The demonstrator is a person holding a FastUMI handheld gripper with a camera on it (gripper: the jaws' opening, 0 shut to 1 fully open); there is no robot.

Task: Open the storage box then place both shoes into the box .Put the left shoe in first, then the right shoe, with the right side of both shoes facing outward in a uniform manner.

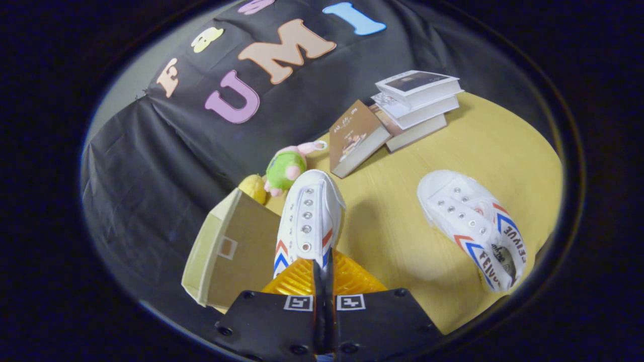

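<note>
I find the tool [323,266] clenched on the heel end of a white canvas shoe [309,216], both fingers pressed close together on it. This held shoe points away from me, showing metal eyelets and red and blue chevrons on its sides. Just left of it stands the tan cardboard storage box [234,249], its flap raised. A ribbed orange surface [347,279] lies under the shoe. The second shoe [473,229] rests well to the right on the yellow wooden desk [392,236], lettering reading "FEIYUE". Beyond sit a green-and-pink plush toy [287,168] and stacked books [412,108].
</note>
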